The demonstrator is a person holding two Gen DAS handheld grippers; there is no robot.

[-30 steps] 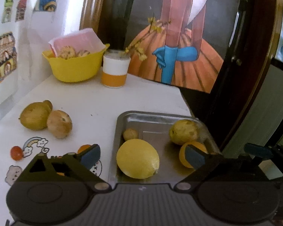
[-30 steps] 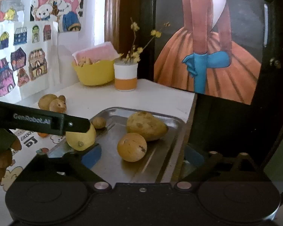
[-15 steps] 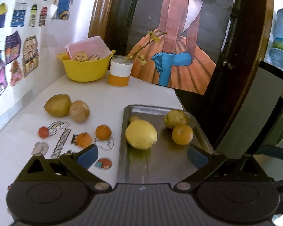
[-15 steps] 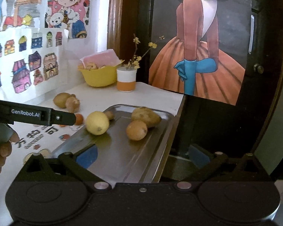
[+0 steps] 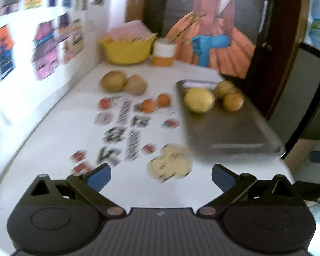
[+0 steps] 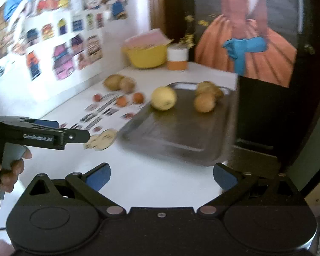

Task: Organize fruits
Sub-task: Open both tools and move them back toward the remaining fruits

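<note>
Both views are motion-blurred. Nearest the lens in the left wrist view, the left gripper (image 5: pixel 161 177) hangs over a white table (image 5: pixel 138 187) with its blue-padded fingers spread wide and nothing between them. The right gripper (image 6: pixel 161 177) is likewise splayed and empty, near the table's front edge. In the right wrist view the left tool's black body reaches in from the left, with a person's hand (image 6: pixel 8 166) wrapped round its grip. Ahead of both grippers, well apart from them, a metal tray (image 6: pixel 181 132) lies flat on the right side of the table. At its far end rest a large yellow lemon (image 6: pixel 163 98), a round orange-brown fruit (image 6: pixel 204 102) and, just behind that, a knobbly yellowish-brown fruit (image 6: pixel 206 87). Left of the tray, among stickers on the tabletop, sit two small orange fruits (image 5: pixel 156 103) and a small red one (image 5: pixel 104 103). Farther back two brown fruits (image 5: pixel 122 82) touch each other. At the far wall stand a yellow bowl (image 5: pixel 128 50) and a white-and-orange cup (image 5: pixel 164 52).
</note>
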